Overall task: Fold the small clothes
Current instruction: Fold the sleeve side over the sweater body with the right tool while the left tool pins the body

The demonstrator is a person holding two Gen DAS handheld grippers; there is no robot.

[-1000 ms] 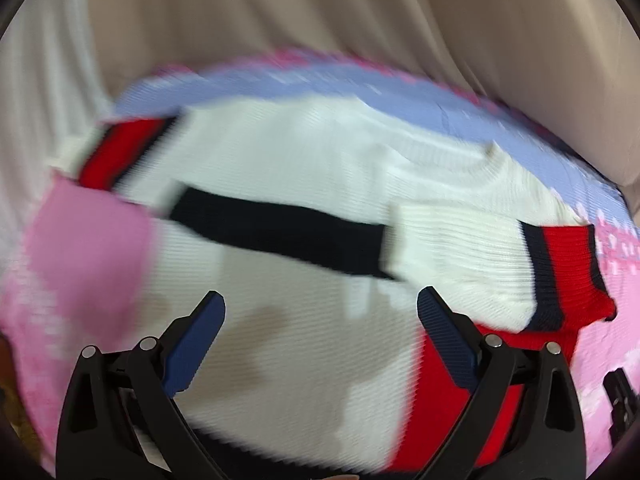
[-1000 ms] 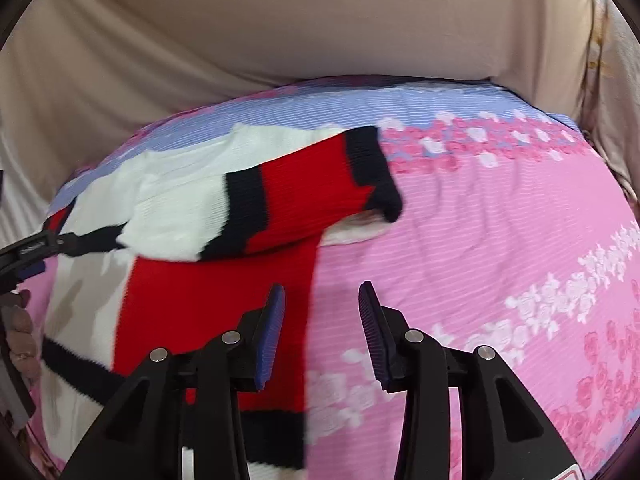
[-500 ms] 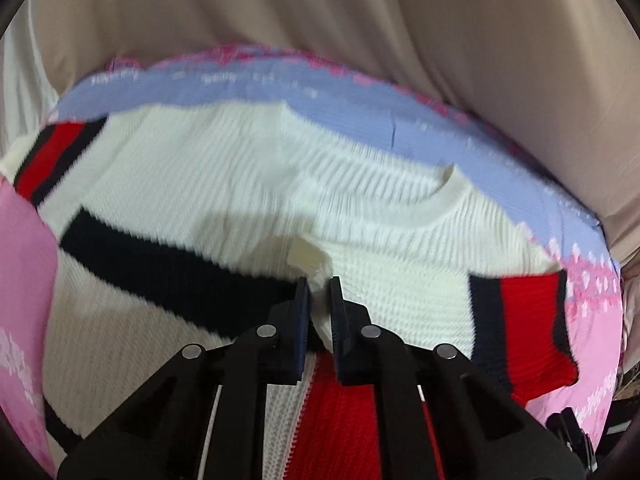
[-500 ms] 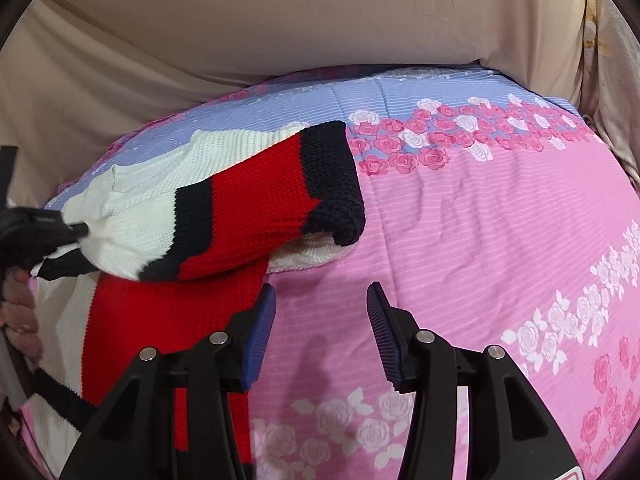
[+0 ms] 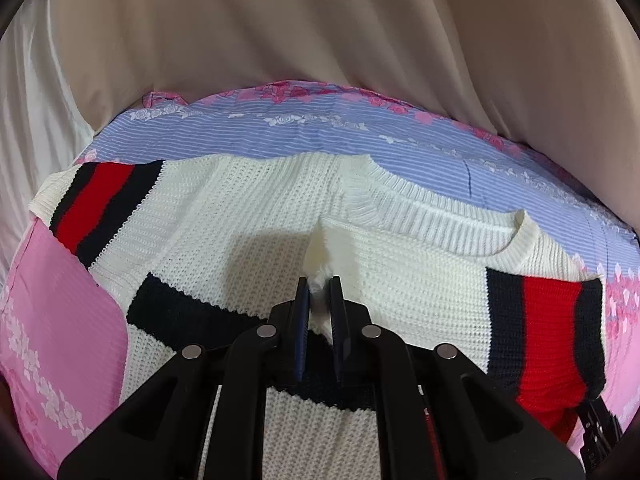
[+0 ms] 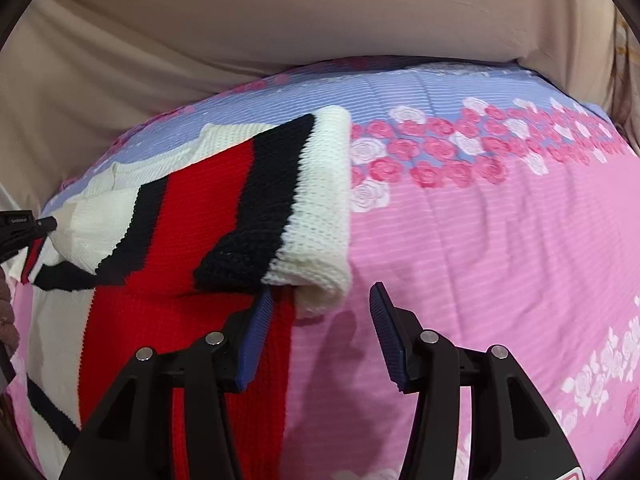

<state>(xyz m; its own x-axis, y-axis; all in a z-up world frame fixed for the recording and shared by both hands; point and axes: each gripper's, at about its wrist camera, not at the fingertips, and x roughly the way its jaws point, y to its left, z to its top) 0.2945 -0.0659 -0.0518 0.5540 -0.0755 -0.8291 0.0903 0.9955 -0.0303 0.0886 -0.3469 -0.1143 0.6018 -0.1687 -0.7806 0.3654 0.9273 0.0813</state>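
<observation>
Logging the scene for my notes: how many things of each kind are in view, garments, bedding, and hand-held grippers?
Sweater: 1
Floral bed sheet: 1
Beige cloth behind the bed: 1
Hand-held grippers: 2, left hand-held gripper and right hand-held gripper
Total: 5

Domestic bedroom. Evidence: a floral bedsheet (image 6: 500,240), pink with white and rose-coloured blooms and a lilac-blue striped band at its far side, spread under and ahead of both tongs. Beyond it, draped beige fabric (image 5: 320,40) closes off the far side. A knitted sweater (image 5: 248,216), white with red and navy stripes, lies on the sheet as household laundry.
</observation>
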